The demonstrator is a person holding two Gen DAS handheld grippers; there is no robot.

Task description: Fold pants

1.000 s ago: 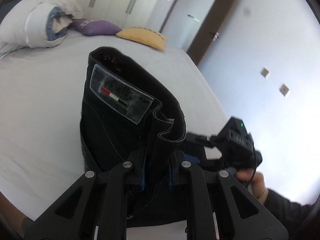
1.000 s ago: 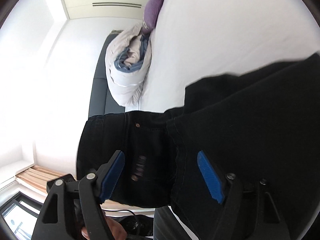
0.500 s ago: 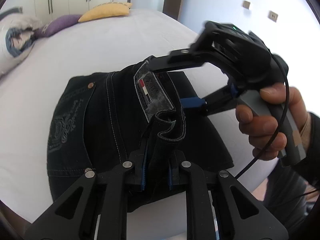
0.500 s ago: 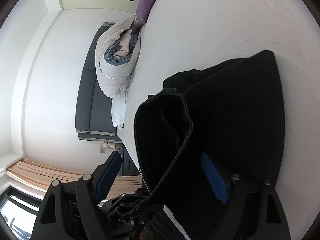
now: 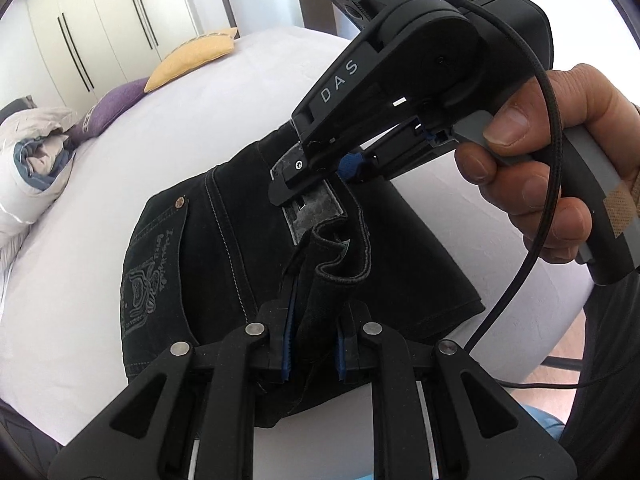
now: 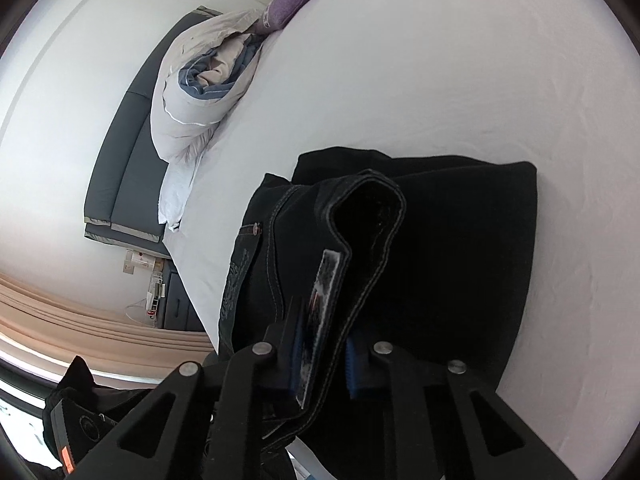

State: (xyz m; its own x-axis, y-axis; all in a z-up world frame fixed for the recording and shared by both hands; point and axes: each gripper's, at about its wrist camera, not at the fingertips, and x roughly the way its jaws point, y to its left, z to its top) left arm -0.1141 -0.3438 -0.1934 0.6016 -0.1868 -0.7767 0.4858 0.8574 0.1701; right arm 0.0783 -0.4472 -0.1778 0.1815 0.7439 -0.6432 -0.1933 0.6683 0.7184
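Observation:
Black folded pants (image 5: pixel 192 248) lie on the white bed (image 5: pixel 120 168), with the waistband lifted off the sheet. My left gripper (image 5: pixel 312 336) is shut on a bunched part of the waistband. In the same view my right gripper (image 5: pixel 316 180), held by a hand (image 5: pixel 532 160), comes in from the upper right at the grey label patch (image 5: pixel 316 216). In the right wrist view the right gripper (image 6: pixel 324 356) has its jaws closing, and both pads press the waistband by the patch (image 6: pixel 326 280). The rest of the pants (image 6: pixel 460 248) spreads behind it.
A rolled duvet (image 5: pixel 28 168), a purple pillow (image 5: pixel 112 108) and a yellow pillow (image 5: pixel 192 56) lie at the bed's far side, before white wardrobe doors (image 5: pixel 100 28). The bed's edge and the floor (image 5: pixel 568 336) are just right of the pants. A cable (image 5: pixel 516 280) hangs from the right gripper.
My right gripper's jaws went from wide apart to closed on the waistband at the label. The left gripper carried the pants down onto the bed, closer to the right one.

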